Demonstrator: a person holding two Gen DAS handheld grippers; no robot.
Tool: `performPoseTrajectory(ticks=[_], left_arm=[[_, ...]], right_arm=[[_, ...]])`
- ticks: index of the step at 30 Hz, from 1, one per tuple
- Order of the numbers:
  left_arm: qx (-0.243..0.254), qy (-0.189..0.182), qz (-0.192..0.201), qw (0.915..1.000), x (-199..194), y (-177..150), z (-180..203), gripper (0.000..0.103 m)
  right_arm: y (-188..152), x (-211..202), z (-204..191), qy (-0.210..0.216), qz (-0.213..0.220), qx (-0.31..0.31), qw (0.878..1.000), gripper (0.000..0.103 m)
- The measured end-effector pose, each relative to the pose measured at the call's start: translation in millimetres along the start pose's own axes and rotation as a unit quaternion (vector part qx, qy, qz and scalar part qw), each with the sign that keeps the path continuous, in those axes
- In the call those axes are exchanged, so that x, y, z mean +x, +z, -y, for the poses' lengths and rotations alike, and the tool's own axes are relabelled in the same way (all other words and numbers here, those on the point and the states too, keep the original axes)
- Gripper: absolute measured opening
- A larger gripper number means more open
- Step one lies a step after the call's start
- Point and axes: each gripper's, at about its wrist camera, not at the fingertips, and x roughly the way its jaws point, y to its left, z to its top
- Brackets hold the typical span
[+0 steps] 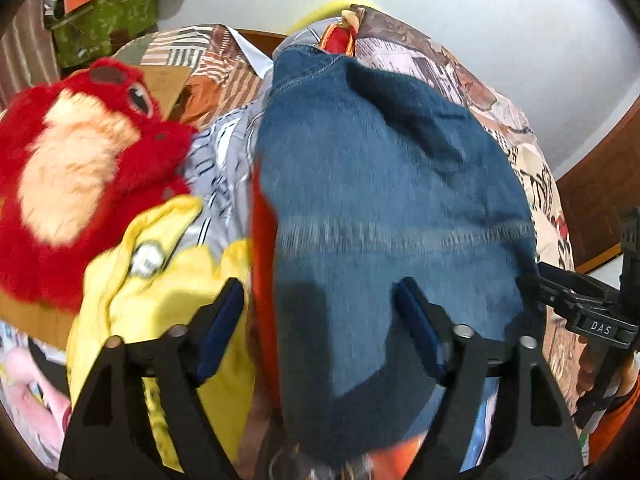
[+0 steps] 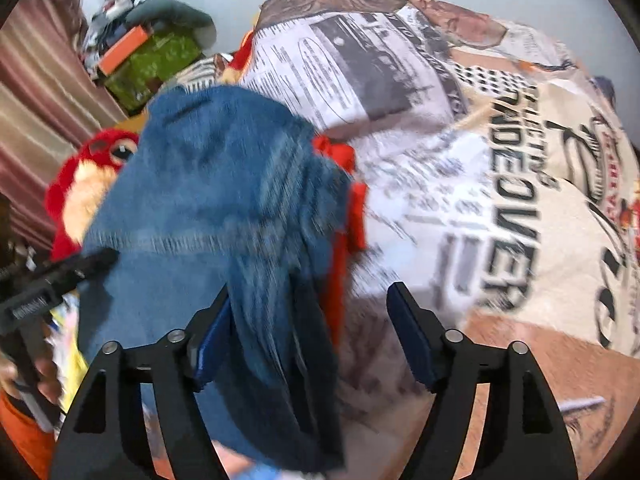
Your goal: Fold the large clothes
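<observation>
Two grippers hang over one heap of cloth, and we judge the risks from left to right.

At the left edge of the bed lie a red plush [image 1: 76, 168] and a yellow plush [image 1: 160, 280]. The left finger of the left gripper [image 1: 320, 320] stands over the yellow plush. If we close here, we may pinch the toy along with the garment, or drag it across the bed.

The jeans [image 1: 380, 200] lie in a blurred, bunched mass along the middle of the bed, on top of an orange cloth [image 1: 264, 280] and the printed bedspread [image 2: 520, 200]. The left gripper stands with its jaws apart. The left side of the jeans lies between them, but we see no pad pressing on the denim. The orange cloth shows just beside that side of the jeans. A grip taken here could catch both layers, and the fold would then pull the wrong piece.

The right gripper [image 2: 308, 320] also stands with its jaws apart. A hanging fold of the jeans lies against its left finger [image 2: 216, 328]; its right finger stands clear over the bedspread. We cannot tell whether the denim rests on the pad or only passes in front of it. If the denim snags there, it may lift when we draw the gripper away and spoil the lay of the jeans.

Both views are blurred, so the edges of the jeans are hard to place. A fold started from a misjudged edge would come out skewed.
</observation>
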Motion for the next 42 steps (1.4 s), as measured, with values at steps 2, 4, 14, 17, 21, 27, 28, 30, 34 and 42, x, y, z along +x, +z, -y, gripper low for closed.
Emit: performPoseTrajectory(ticks=[2, 4, 14, 17, 21, 27, 28, 30, 34, 42], left_arm=[[0.005, 0.008, 0.001, 1.0000, -8.7, -16.6, 2.5, 0.081], [0.008, 0.014, 0.003, 0.9999, -19.2, -34.4, 5.6, 0.081], [0.039, 0.052, 0.065, 0.9958, -103.0, -76.4, 37.5, 0.080], [0.052, 0.040, 0.119, 0.9907, -155.7, -80.0, 57.0, 0.080], [0.074, 0.026, 0.202, 0.9763, -229.7, -89.1, 84.2, 0.080], [0.110, 0.013, 0.316, 0.9423, -321.6, -123.9, 126.2, 0.080], [0.118, 0.017, 0.336, 0.9344, -334.2, -133.5, 133.4, 0.080], [0.127, 0.023, 0.366, 0.9218, -351.5, -151.2, 144.3, 0.080], [0.133, 0.046, 0.416, 0.8983, -374.0, -185.5, 161.9, 0.080], [0.123, 0.046, 0.457, 0.8794, -391.0, -231.5, 172.6, 0.086]], right_arm=[[-8.2, -4.7, -0.4, -0.014, -0.001, -0.010, 1.000, 0.074], [-20.6, -13.8, -1.1, -0.029, 0.003, -0.024, 0.999, 0.074], [-54.7, -107.5, -27.5, -0.033, 0.100, -0.054, 0.993, 0.074], [-60.5, -154.5, -40.0, -0.019, 0.155, -0.054, 0.986, 0.074], [-74.0, -223.0, -59.3, 0.000, 0.240, -0.062, 0.969, 0.074], [-108.9, -297.3, -81.3, 0.027, 0.348, -0.071, 0.934, 0.074], [-116.7, -308.3, -85.5, 0.031, 0.365, -0.074, 0.928, 0.074], [-130.7, -323.4, -91.7, 0.032, 0.393, -0.074, 0.916, 0.074], [-155.5, -344.5, -99.7, 0.033, 0.433, -0.069, 0.898, 0.074], [-187.7, -345.1, -113.8, 0.002, 0.469, -0.080, 0.880, 0.074]])
